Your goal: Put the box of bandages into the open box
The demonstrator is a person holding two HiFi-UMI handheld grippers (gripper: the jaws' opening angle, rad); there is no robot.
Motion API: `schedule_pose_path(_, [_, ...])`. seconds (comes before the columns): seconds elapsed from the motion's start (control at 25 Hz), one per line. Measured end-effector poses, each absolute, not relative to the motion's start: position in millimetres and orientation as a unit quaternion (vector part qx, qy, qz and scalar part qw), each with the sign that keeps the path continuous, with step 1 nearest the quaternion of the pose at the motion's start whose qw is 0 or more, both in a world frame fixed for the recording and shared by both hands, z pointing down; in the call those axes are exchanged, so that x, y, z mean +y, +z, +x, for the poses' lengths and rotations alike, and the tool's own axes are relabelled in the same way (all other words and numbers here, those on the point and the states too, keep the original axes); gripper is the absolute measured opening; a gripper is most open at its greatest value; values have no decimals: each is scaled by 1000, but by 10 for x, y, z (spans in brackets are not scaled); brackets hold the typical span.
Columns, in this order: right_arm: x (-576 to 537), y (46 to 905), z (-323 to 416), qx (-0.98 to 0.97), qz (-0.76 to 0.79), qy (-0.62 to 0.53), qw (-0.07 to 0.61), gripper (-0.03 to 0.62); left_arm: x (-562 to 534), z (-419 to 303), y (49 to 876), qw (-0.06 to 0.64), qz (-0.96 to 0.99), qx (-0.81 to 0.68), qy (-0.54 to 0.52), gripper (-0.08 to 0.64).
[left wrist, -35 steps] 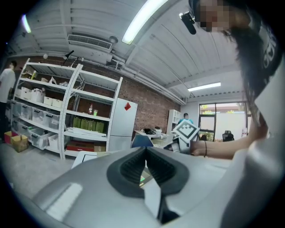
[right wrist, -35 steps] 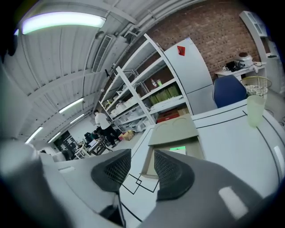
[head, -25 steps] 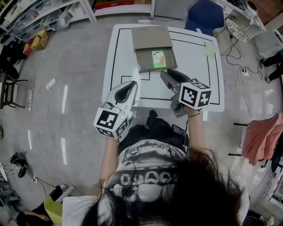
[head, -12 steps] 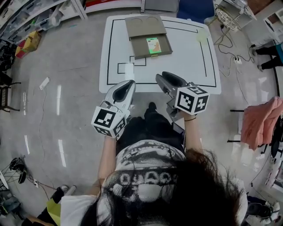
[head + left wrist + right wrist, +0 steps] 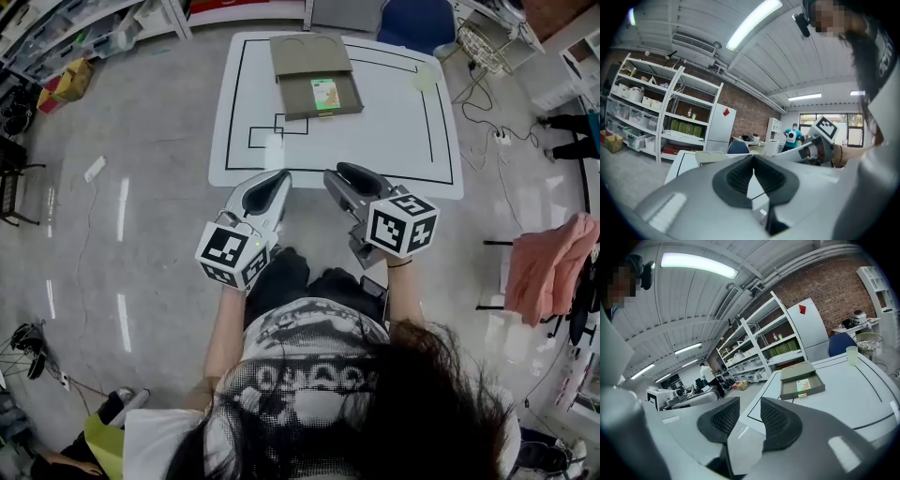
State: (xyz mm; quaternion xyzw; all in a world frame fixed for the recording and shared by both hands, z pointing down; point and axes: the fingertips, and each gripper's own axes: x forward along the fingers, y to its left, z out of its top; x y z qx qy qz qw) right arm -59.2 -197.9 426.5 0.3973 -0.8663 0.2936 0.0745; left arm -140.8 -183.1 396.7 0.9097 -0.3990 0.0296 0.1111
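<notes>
The open brown box lies at the far middle of the white table, its lid folded back behind it. The green and orange box of bandages lies inside the open box, towards its right side. Both grippers hang off the table's near edge, close to the person's body. The left gripper has its pads meeting at the tips, with nothing between them. The right gripper shows a clear gap between its pads and holds nothing. Ahead of it I see the box with the bandages.
A pale cup stands at the table's far right corner. A blue chair is behind the table. Shelves line the far left, a pink cloth hangs at the right, and cables lie on the floor there.
Both grippers have drawn back from over the table's near edge towards the person's body. The box and the bandages in it have not moved on the table.
</notes>
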Motion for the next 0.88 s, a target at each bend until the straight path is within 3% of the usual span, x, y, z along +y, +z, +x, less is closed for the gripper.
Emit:
schedule_pose_path(0.44, [-1296,4218,-105,-886,364,280,69,133,-1238,-733,3921,109,906,-408,36,0])
schedule_pose_path(0.88, [-647,4233,308,-899,343,265,63,49,-563,-261,3953,108,899,-422,37,0])
